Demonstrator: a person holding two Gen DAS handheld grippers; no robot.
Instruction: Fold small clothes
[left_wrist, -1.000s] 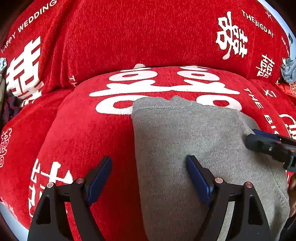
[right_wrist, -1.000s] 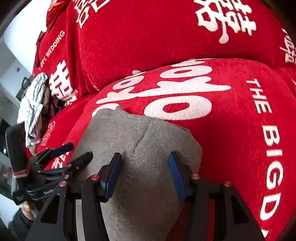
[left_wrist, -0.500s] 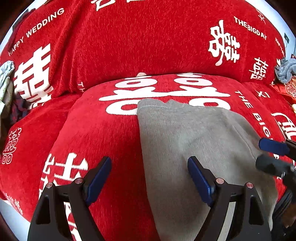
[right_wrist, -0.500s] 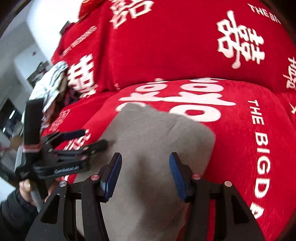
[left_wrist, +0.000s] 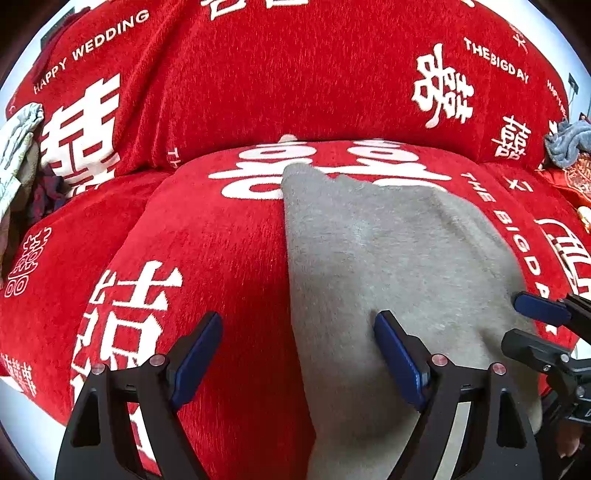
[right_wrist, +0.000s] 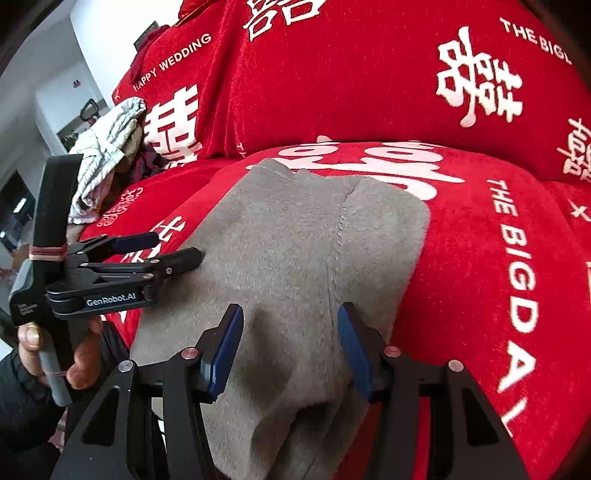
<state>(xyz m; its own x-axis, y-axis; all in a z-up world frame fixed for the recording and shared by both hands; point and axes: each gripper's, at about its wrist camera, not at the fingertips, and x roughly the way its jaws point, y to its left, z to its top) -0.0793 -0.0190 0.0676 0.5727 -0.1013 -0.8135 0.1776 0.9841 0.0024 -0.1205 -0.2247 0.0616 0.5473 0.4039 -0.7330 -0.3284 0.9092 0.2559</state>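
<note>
Grey knit is what sits under you: the small grey garment lies flat on the seat cushion of the sofa, which is draped in a red cover printed with white characters and the words HAPPY WEDDING. In your left wrist view, your left gripper stands with its blue-padded jaws spread wide. One pad is over bare red cloth, the other over the grey fabric, and the garment's left edge runs between them. Nothing is pinched. At the right rim of this view, your right gripper pokes in over the garment's right side. A heap of light clothes lies at the far left, and a blue-grey cloth at the far right.

In your right wrist view, your right gripper is parted about halfway, both pads above the near end of the grey garment, where the fabric humps up in a soft fold; the pads do not press on it. Your left hand holds the left gripper by its handle at the left, its fingers apart at the garment's left edge. A seam runs down the garment.
</note>
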